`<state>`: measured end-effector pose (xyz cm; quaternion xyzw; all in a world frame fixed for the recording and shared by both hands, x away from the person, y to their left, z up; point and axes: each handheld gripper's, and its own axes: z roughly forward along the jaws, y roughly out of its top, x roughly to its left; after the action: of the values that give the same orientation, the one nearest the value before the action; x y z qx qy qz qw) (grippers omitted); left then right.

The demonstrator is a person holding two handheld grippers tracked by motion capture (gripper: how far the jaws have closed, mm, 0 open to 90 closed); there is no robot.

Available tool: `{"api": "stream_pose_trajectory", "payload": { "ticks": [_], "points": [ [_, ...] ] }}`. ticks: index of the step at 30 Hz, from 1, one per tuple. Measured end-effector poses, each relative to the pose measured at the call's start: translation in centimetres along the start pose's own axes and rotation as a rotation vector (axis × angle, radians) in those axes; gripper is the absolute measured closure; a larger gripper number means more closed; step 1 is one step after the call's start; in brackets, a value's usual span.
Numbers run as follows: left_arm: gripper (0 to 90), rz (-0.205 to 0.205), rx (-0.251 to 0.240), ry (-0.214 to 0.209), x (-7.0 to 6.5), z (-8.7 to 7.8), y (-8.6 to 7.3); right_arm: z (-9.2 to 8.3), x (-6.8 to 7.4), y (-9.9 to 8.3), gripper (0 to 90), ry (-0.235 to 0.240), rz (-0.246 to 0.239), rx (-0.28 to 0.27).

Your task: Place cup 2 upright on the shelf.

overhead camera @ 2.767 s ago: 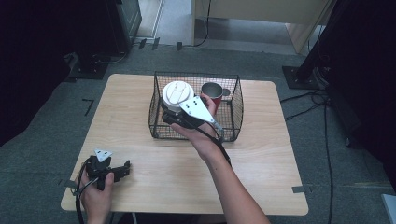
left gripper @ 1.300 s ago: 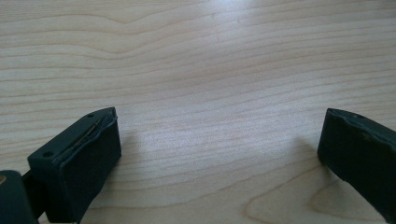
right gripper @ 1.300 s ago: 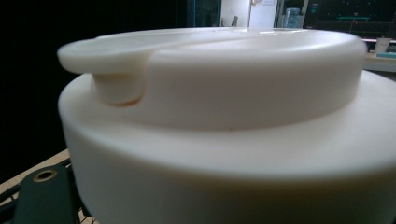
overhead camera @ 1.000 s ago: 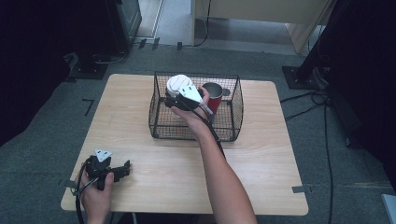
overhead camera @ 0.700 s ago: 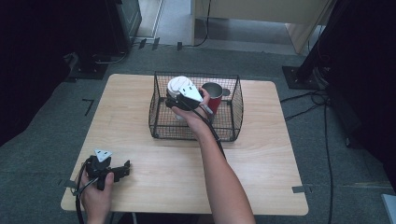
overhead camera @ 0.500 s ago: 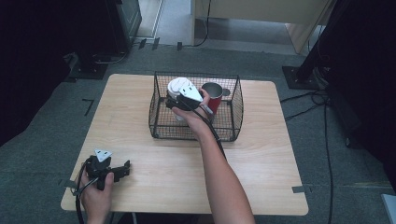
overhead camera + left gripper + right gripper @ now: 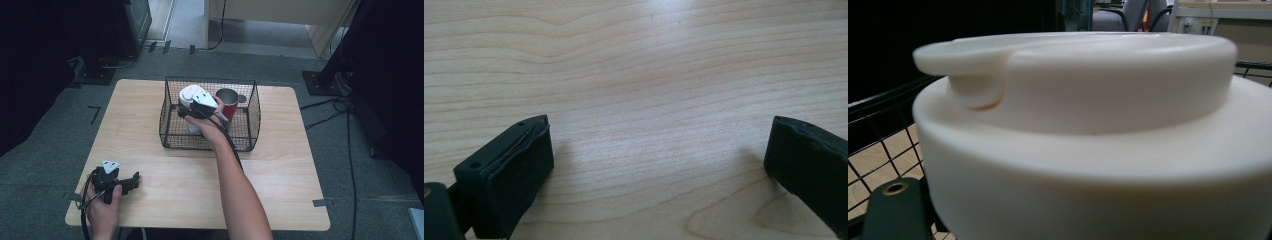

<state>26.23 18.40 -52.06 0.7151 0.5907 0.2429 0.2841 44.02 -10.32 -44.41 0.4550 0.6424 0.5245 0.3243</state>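
Right gripper (image 7: 192, 111) pinching white lidded cup (image 7: 1083, 135), upright inside wire basket (image 7: 252, 117).

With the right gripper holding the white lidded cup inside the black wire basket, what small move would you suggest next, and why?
Probably open the right gripper and let go: the white lidded cup seems to stand inside the black wire basket beside the red mug, though its base is hidden.
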Motion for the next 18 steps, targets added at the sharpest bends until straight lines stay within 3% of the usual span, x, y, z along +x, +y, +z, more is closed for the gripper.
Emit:
{"api": "stream_pose_trajectory", "payload": {
  "ticks": [8, 11, 18],
  "points": [
    [0.0, 0.0, 0.0, 0.0, 0.0, 0.0, 0.0, -0.19, -0.53, 0.06, 9.7, 0.012, -0.022, 0.005],
    [0.0, 0.0, 0.0, 0.0, 0.0, 0.0, 0.0, -0.32, -0.6, 0.06, 4.0, 0.032, -0.039, 0.005],
    [0.0, 0.0, 0.0, 0.0, 0.0, 0.0, 0.0, -0.79, -0.75, 0.37, 0.0, 0.077, -0.053, -0.02]
  ]
}}
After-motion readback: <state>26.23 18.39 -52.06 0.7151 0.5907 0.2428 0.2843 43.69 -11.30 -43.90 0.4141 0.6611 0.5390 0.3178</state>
